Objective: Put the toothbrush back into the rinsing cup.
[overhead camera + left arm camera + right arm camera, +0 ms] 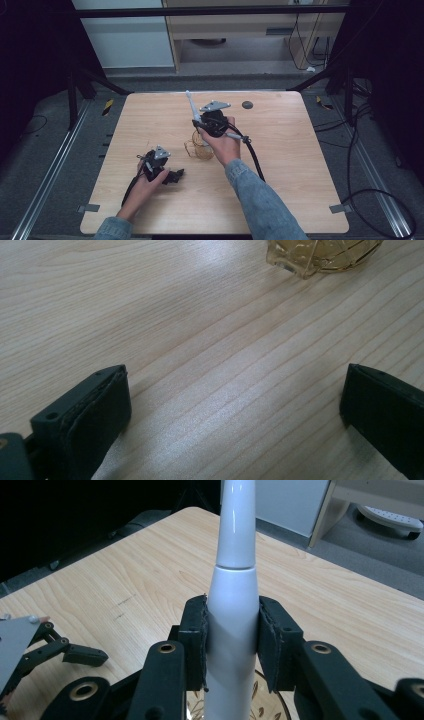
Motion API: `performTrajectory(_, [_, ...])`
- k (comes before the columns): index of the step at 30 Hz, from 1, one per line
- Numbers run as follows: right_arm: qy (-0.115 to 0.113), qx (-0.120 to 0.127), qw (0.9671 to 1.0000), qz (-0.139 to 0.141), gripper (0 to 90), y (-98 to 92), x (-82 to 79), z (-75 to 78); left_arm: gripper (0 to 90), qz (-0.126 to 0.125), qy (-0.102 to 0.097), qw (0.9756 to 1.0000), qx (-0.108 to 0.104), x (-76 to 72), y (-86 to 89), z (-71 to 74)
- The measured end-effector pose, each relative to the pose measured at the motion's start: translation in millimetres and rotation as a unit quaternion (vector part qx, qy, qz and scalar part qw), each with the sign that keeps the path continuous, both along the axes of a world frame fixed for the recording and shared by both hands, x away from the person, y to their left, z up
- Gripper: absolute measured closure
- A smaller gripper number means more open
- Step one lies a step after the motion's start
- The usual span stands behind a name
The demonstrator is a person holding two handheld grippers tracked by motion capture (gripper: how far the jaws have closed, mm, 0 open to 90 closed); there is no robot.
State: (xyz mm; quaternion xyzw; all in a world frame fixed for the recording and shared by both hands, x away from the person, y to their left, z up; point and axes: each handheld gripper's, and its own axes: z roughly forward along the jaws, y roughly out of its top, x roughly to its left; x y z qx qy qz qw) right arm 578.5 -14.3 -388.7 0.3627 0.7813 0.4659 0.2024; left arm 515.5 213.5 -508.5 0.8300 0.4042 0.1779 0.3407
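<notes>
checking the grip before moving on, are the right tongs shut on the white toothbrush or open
Shut on it. In the right gripper view both pads of the right tongs press against the handle of the white toothbrush, above the amber glass.

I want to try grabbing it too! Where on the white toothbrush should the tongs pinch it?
Pinch the thick handle, from both sides, just below the seam where it starts to taper, as the right tongs do now. There it is widest, so the pads sit flat. The thin neck higher up would probably slip. The glass cup sits underneath.
</notes>
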Motion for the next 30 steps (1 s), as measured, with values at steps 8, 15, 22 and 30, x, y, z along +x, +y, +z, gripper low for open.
performTrajectory(8, [0.003, -0.010, 0.9999, 0.004, 67.0, 1.6, -1.5, -3.3, 0.0, 0.000, 0.000, 1.0000, 0.000, 0.0, 0.0, 0.0])
performTrajectory(15, [0.004, -0.014, 0.9999, 0.004, 67.0, 2.0, -2.2, -6.2, 0.0, 0.000, 0.000, 1.0000, 0.000, 0.0, 0.0, 0.0])
performTrajectory(22, [0.010, -0.016, 0.9998, 0.001, 67.0, 1.3, -3.3, -11.5, 0.0, 0.000, 0.000, 1.0000, 0.000, 0.0, 0.0, 0.0])
performTrajectory(30, [0.012, -0.020, 0.9997, 0.003, 67.0, -0.5, -5.1, -15.0, 0.0, 0.000, 0.000, 1.0000, 0.000, 0.0, 0.0, 0.0])
